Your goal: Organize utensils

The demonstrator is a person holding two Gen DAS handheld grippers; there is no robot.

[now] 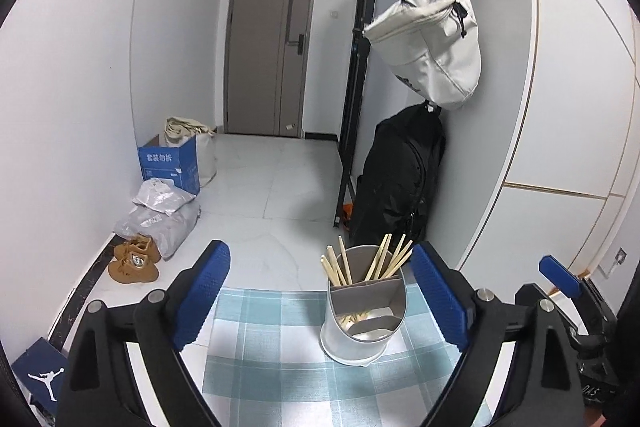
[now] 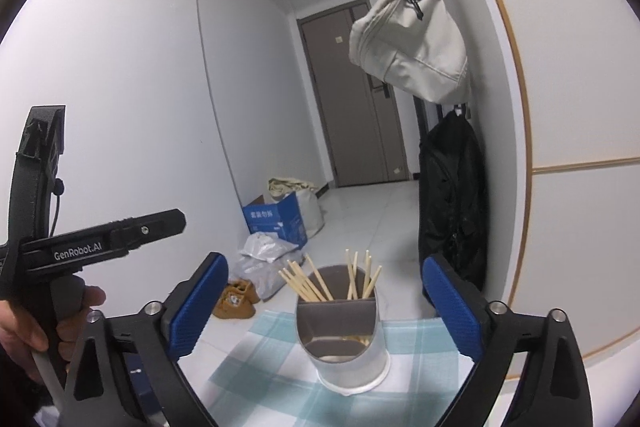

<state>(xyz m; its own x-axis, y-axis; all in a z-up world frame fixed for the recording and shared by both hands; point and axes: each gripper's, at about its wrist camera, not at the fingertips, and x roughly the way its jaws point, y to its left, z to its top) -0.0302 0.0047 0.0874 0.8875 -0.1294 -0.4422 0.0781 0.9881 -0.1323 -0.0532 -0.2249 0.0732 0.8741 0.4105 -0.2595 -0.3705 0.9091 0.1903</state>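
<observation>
The holder (image 1: 362, 311) stood at twelve o'clock on the checked cloth (image 1: 280, 359), chopsticks (image 1: 366, 263) sorted upright inside. Both the left gripper (image 1: 320, 295) and right gripper (image 2: 326, 311) hung spread and empty, apparently finished.

White walls (image 1: 80, 67) enclose a corridor with a pale tiled floor (image 1: 280, 179). A grey-brown door (image 1: 268, 43) closes the far end. A white bag (image 1: 436, 47) hangs above a black backpack (image 1: 400, 179) on the right wall.
</observation>
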